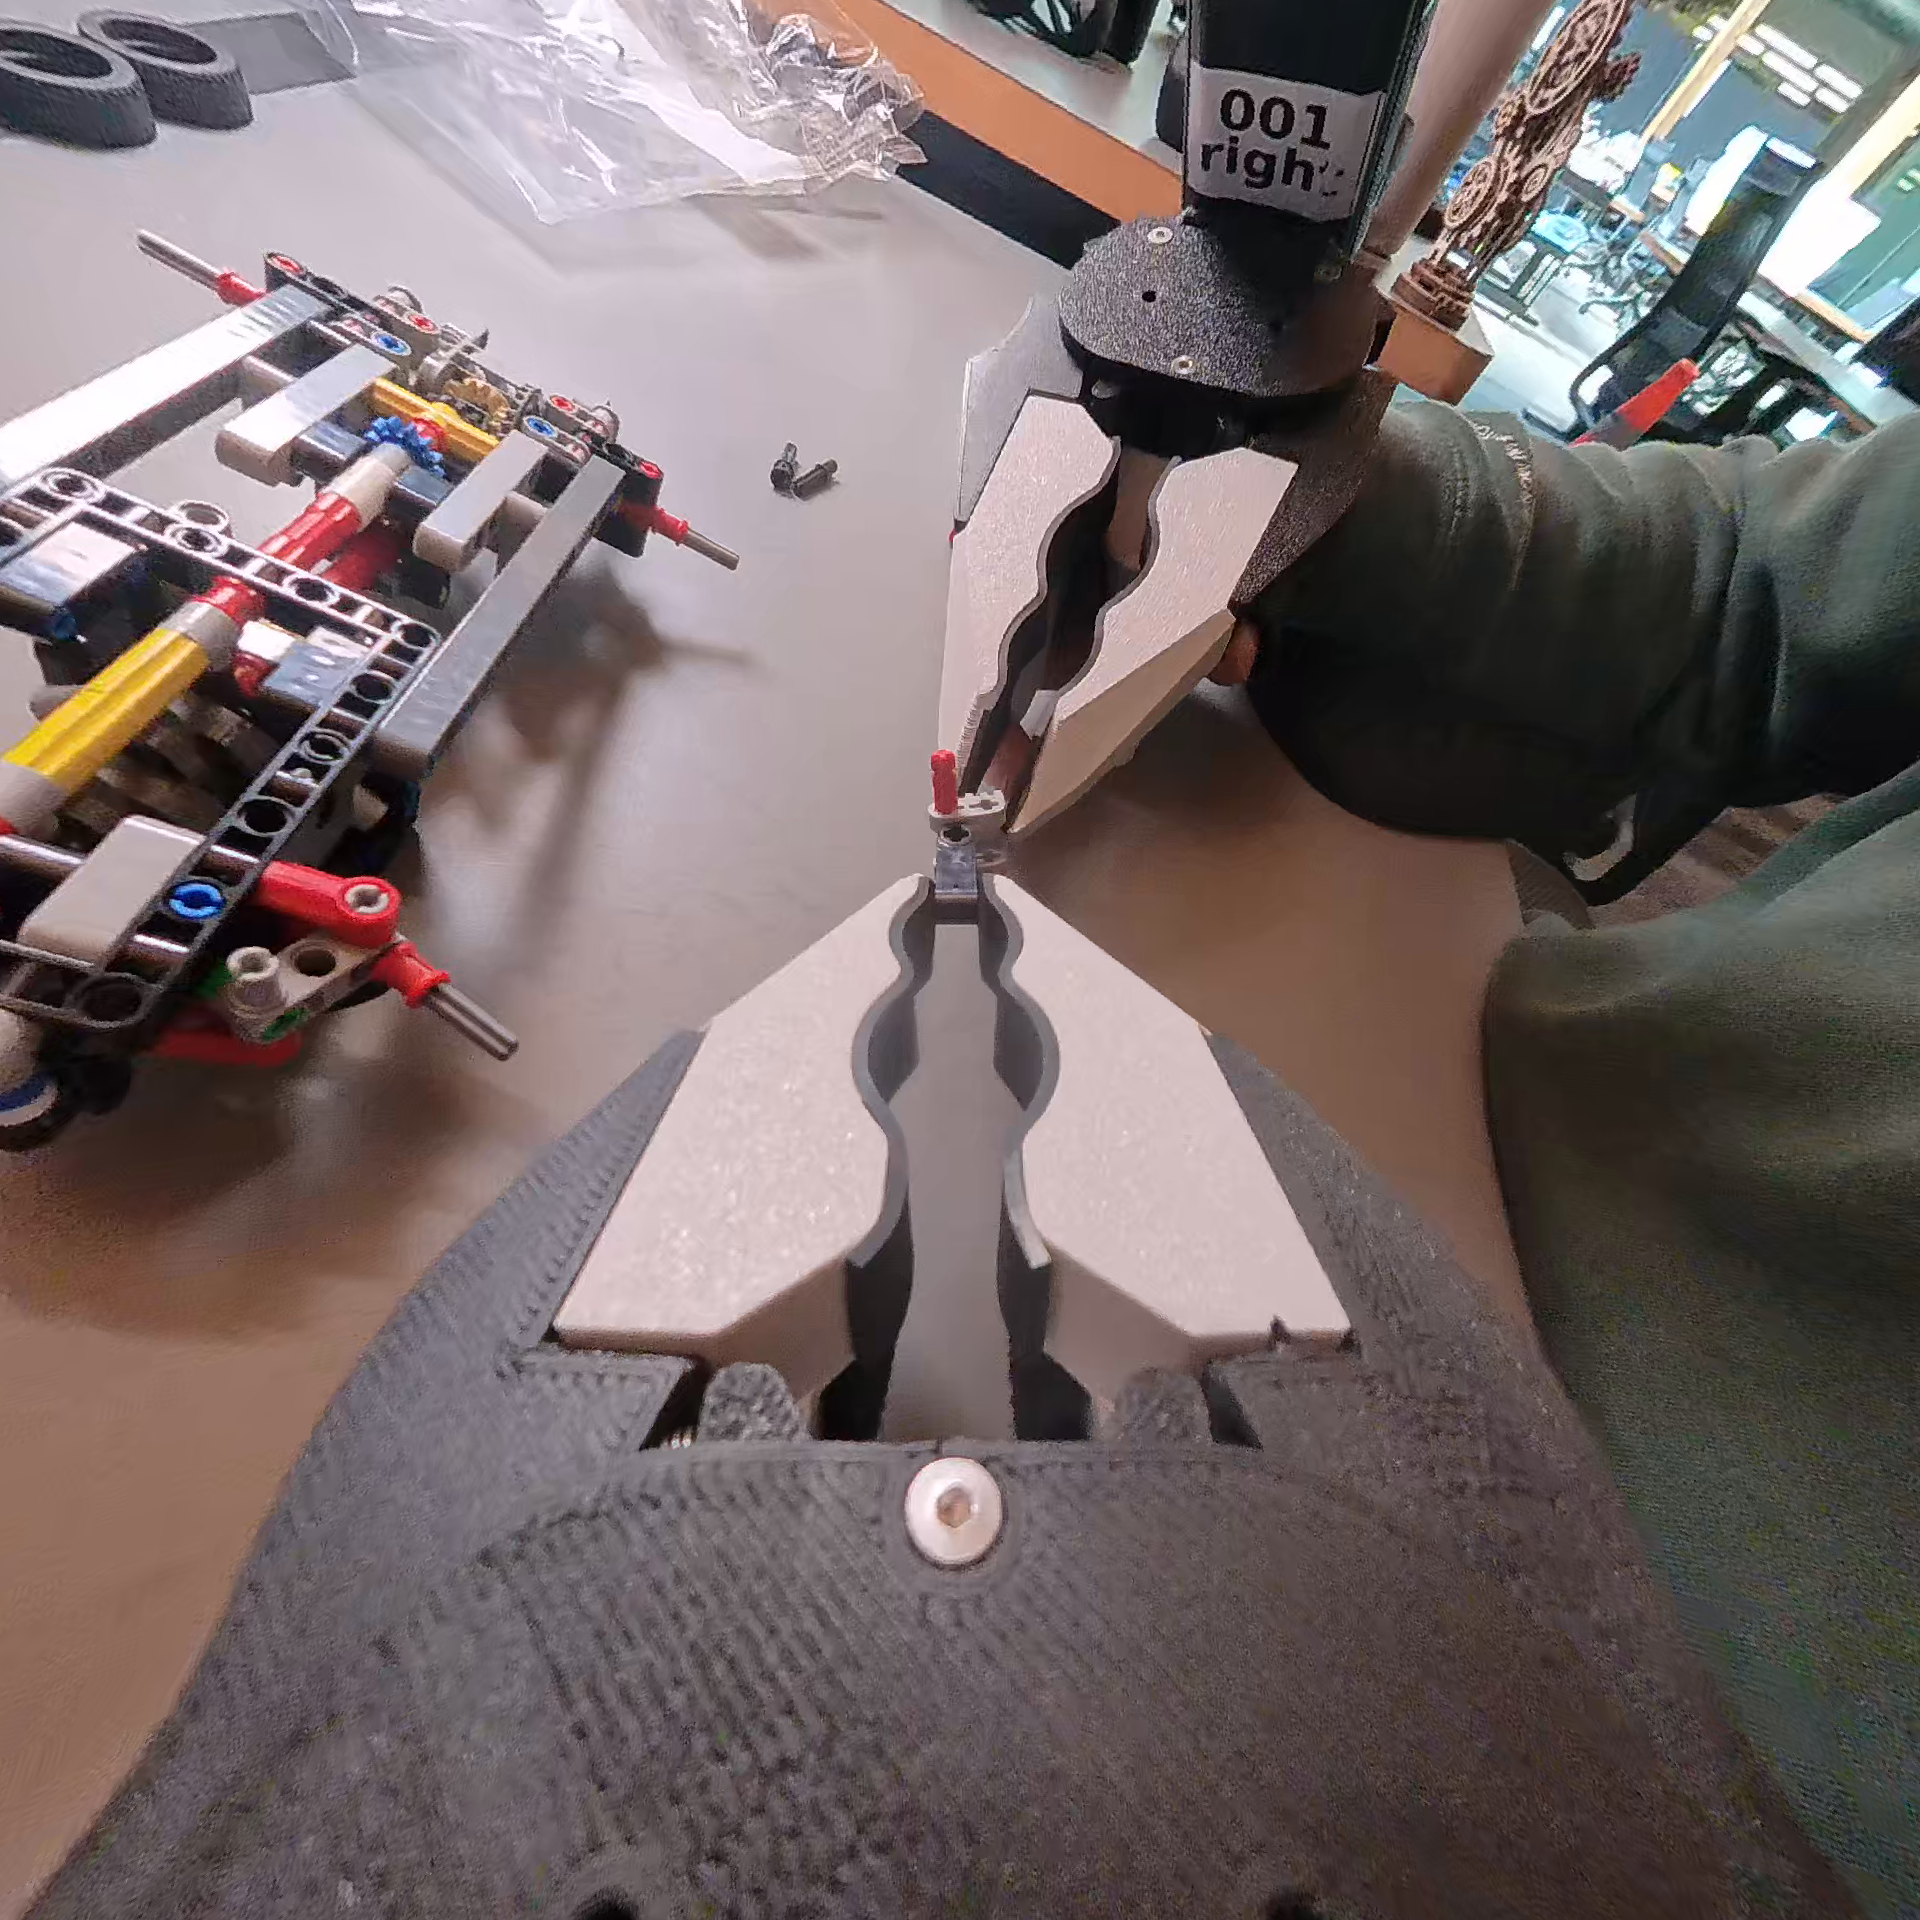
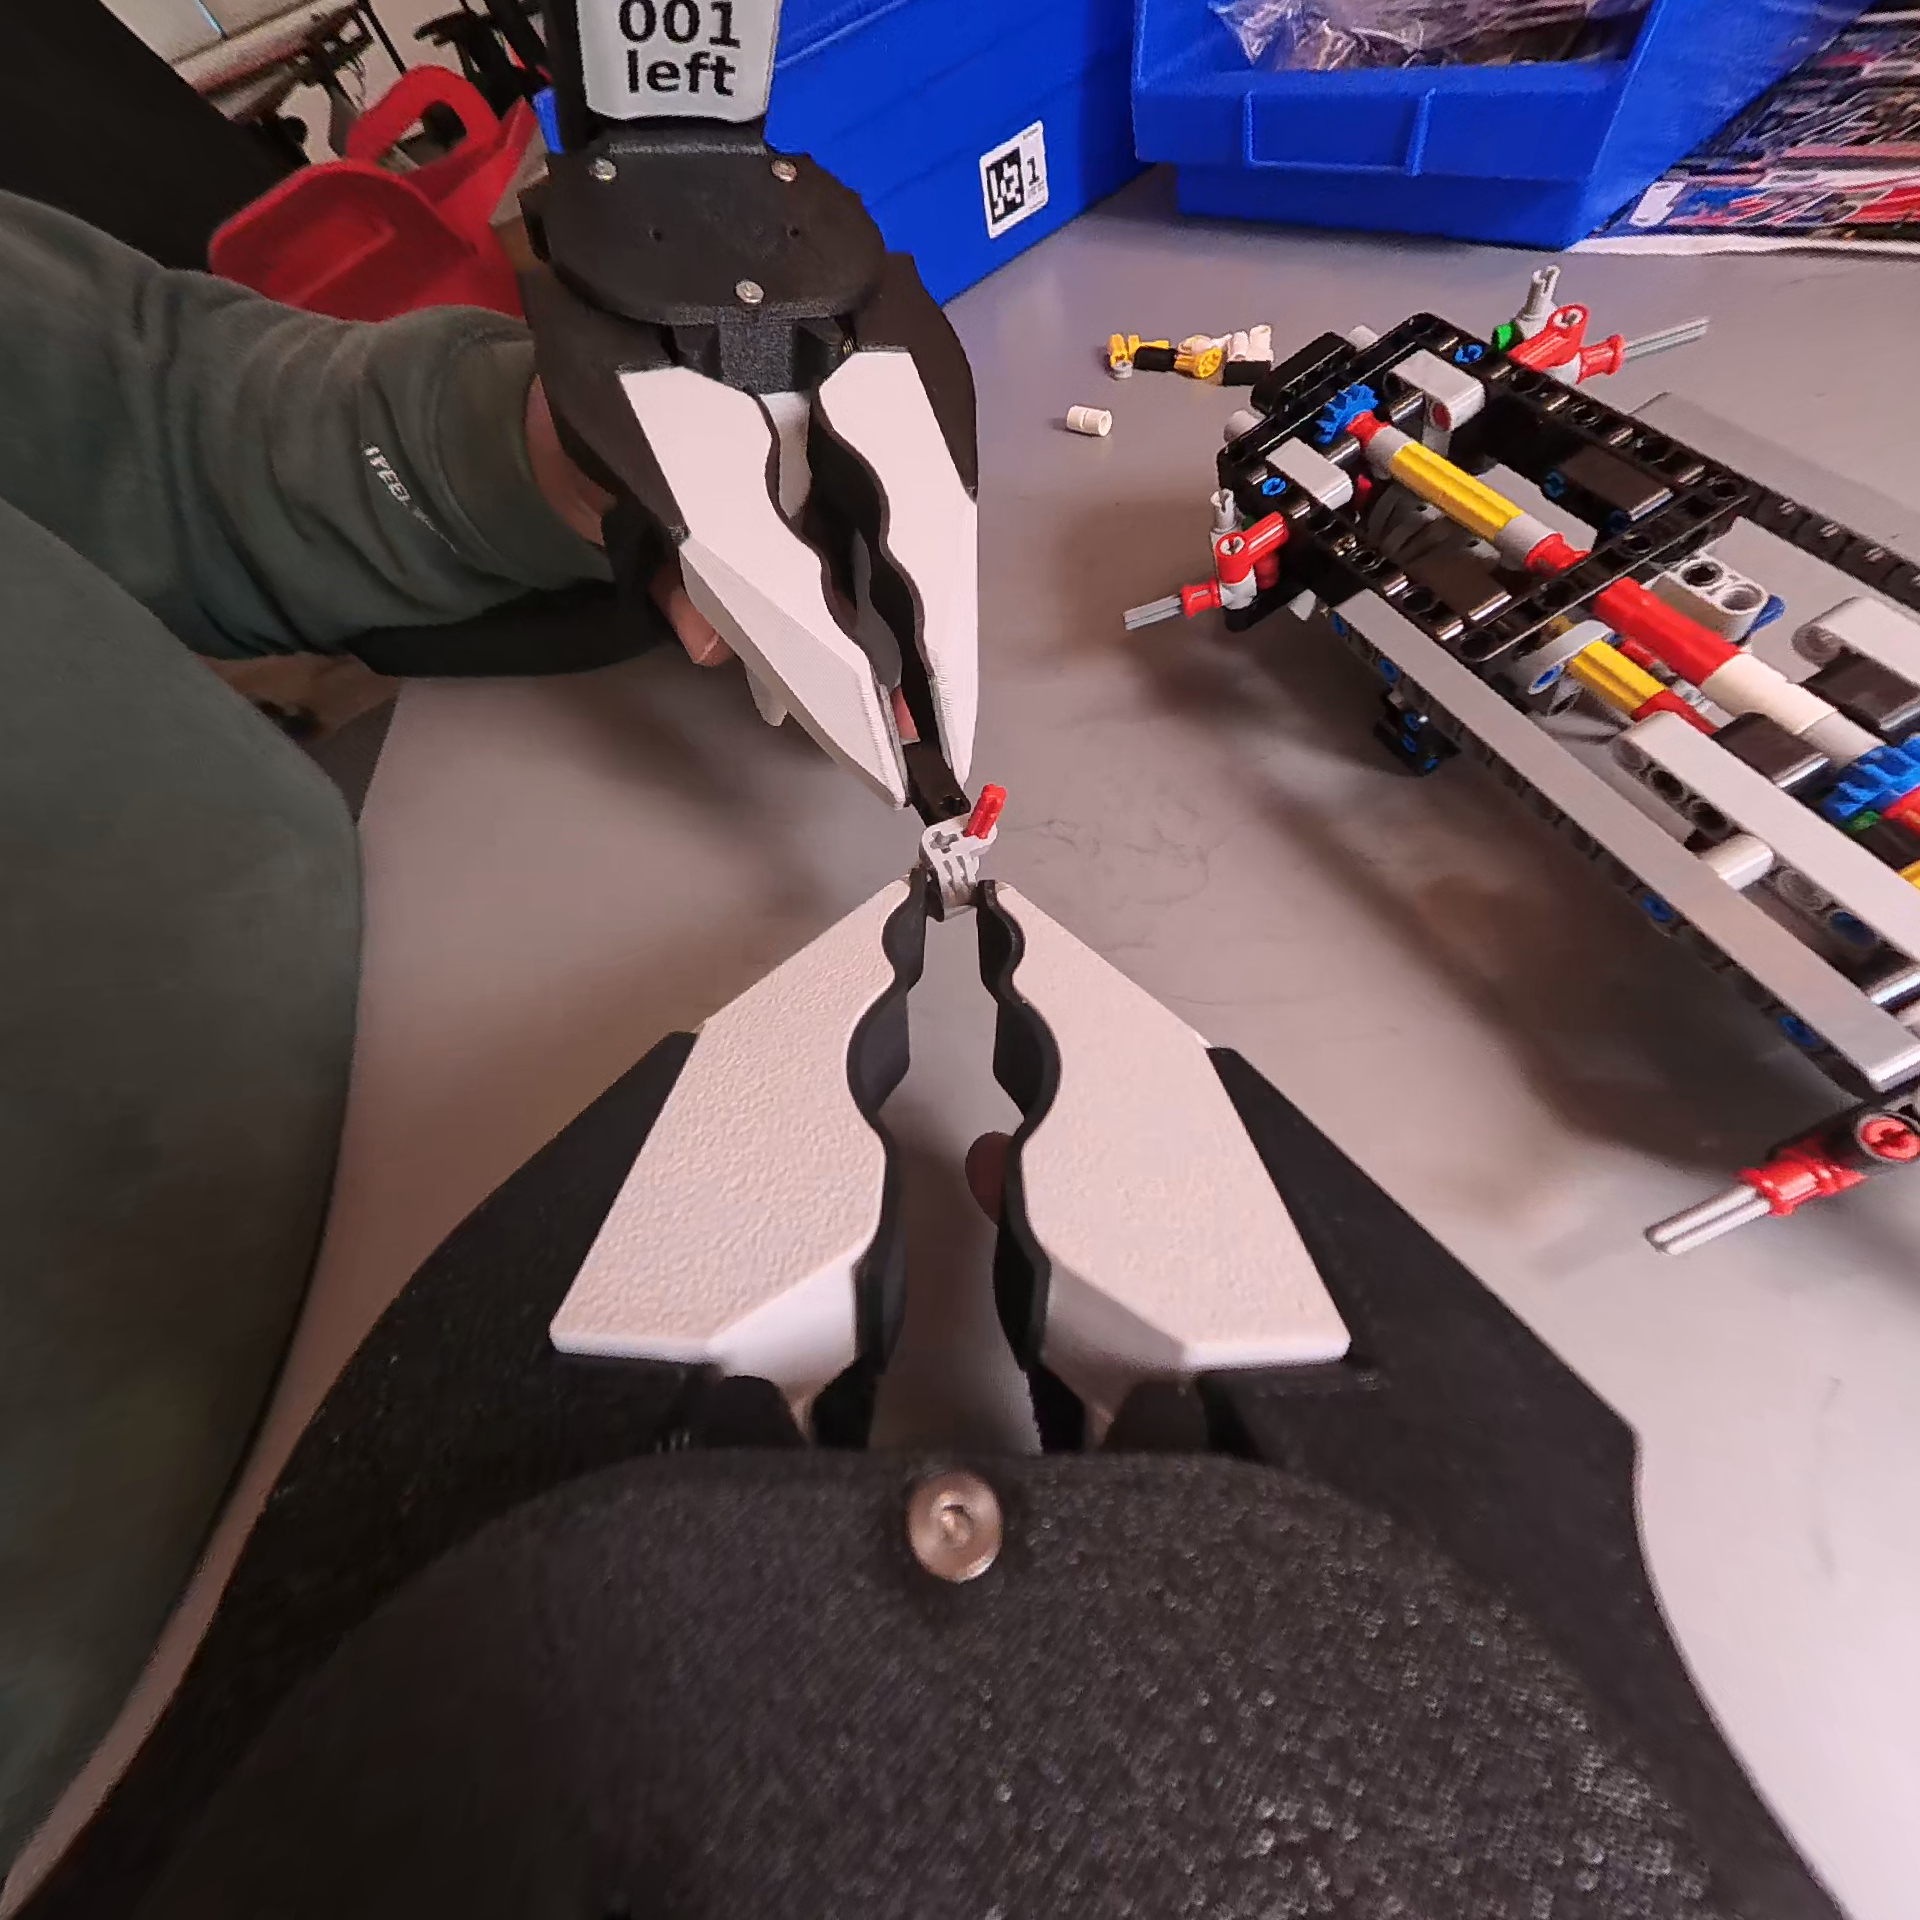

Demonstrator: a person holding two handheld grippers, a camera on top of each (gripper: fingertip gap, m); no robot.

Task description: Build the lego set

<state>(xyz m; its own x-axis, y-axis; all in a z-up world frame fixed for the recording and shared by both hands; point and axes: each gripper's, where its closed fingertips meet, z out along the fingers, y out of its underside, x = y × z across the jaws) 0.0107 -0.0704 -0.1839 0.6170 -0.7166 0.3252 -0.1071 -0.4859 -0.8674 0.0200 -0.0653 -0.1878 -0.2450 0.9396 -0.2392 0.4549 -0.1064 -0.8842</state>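
1. The desk point(image 1: 1195, 1018) carries the long lego chassis point(image 2: 1621, 644), well apart from both grippers.
2. The left gripper point(image 1: 957, 885) is pinched on a small black beam point(image 1: 956, 864), held above the desk.
3. The right gripper point(image 2: 948, 885) is pinched on a light grey connector point(image 2: 951, 847); a red pin point(image 2: 984, 810) stands in it, and the connector touches the beam's tip.
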